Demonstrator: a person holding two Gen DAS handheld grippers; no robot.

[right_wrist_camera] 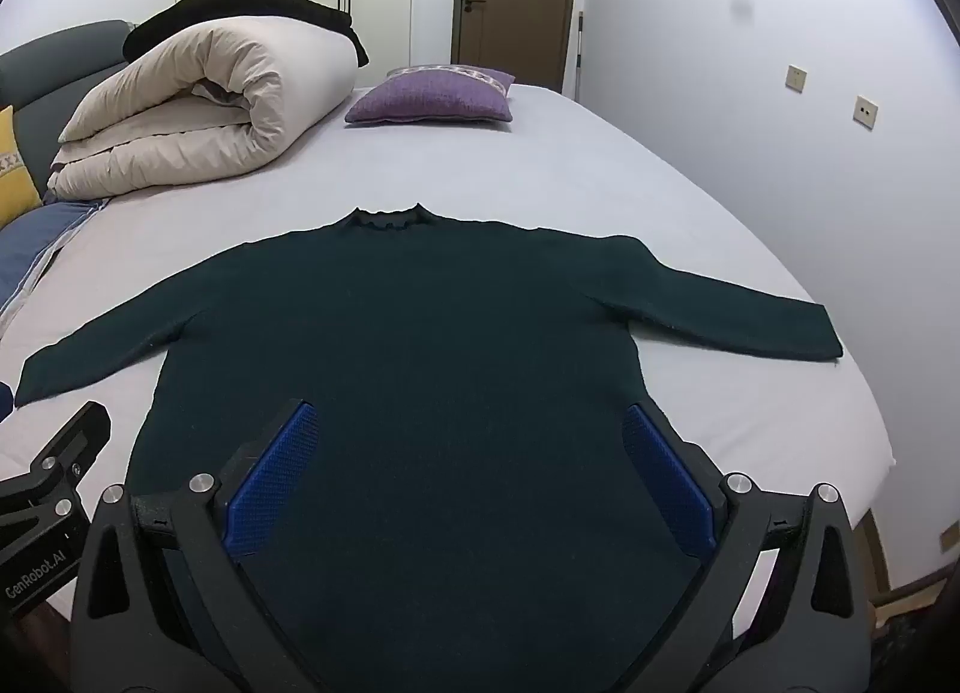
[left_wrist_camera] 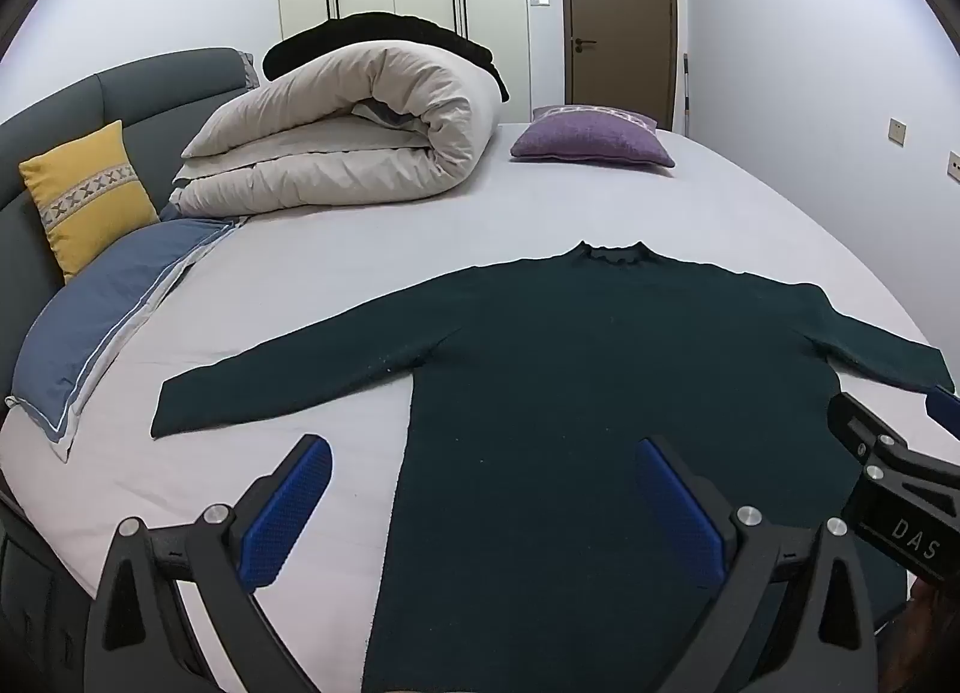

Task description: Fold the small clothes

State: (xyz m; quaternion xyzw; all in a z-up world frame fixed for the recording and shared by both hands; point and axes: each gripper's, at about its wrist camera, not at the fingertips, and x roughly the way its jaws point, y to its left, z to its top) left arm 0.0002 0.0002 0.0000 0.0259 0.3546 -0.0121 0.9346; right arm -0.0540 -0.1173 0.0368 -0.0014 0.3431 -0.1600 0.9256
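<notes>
Sweater: a dark green sweater [right_wrist_camera: 432,345] is lying flat and face-up on the bed [right_wrist_camera: 600,165], collar pointing away, both sleeves stretching out sideways, hem nearest the cameras.

Left tongs: the left tongs [left_wrist_camera: 483,504] are hovering with blue pads spread wide, gripping nothing; they are straddling the sweater's left side edge low on the body.

Right tongs: the right tongs [right_wrist_camera: 468,474] are likewise standing wide apart and empty, hanging over the lower middle of the body, tilting downward.

Step in hand: judging from the flat, unfolded garment, the fold is only beginning; the first sleeve-and-side fold is likely what is coming.

Doing it well: each pair of tongs should be pinching a single clean edge, such as a cuff or shoulder seam, rather than bunching thick knit. Lifting just enough for the cloth to clear the sheet is keeping the body from dragging. Carrying the sleeve straight across toward the centre line is giving a square fold.

Risk: the knit is looking soft and stretchy, so a one-sided pull may be skewing the whole body.

Surroundings: a rolled duvet [left_wrist_camera: 354,129], a purple cushion [left_wrist_camera: 591,138] and a yellow cushion [left_wrist_camera: 87,195] are sitting well apart from the sweater, leaving room.
</notes>
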